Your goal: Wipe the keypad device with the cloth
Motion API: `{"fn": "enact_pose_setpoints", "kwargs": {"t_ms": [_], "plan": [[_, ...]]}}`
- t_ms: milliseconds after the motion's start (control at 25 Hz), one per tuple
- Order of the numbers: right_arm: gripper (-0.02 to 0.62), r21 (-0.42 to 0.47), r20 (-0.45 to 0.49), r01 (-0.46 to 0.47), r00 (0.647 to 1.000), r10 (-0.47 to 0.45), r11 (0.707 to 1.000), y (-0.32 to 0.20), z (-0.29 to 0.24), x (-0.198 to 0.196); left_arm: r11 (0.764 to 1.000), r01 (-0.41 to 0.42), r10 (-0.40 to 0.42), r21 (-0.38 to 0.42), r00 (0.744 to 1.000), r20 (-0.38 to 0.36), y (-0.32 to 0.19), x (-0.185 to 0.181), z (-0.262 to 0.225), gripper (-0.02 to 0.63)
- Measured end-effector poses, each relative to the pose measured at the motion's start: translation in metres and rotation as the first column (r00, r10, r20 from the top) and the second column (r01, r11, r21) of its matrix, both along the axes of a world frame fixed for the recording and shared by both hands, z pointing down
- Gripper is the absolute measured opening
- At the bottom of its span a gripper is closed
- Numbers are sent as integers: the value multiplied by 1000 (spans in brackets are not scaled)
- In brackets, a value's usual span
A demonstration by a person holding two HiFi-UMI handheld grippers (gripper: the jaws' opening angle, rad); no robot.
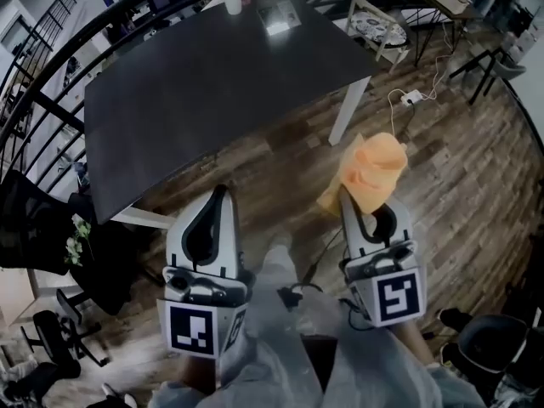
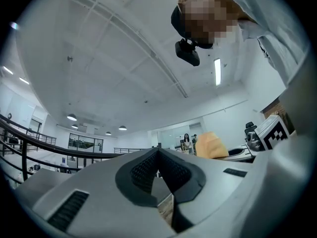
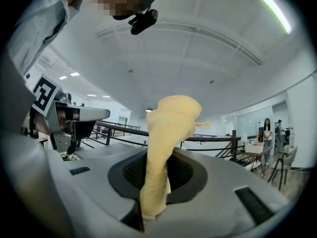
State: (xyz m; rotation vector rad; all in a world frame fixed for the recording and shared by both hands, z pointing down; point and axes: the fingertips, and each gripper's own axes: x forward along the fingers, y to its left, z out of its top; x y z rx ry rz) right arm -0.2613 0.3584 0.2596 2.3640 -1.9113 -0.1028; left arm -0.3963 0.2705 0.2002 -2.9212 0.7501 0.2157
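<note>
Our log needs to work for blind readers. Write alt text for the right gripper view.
The right tool is shut on a yellow cloth, which stands up from between its jaws. Behind it are a dark railing and a white ceiling.

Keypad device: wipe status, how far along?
Done: cloth clamped in the right hand-held gripper. In hand: both grippers hang short of the table; left hand-held gripper shut, empty. Left: reach the keypad device at the table's far end and wipe it.
</note>
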Motion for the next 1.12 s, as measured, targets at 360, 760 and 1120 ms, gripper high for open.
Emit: {"fn": "enact_pose_setpoints", "kwargs": {"t_ms": [360,760,1120], "plan": [[71,-22,8,-162,987,162,987,-30,-1,63,988,-155,155,-28,988,4,-52,77,2,12],[70,-48,-19,-378,926,377,925,-46,-3,117,935,-353,352,-44,936,-17,-98,155,5,12],[70,-69,-19,-477,879,476,876,-38,-3,141,896,-438,437,-75,899,-31,-104,193,10,12]]}}
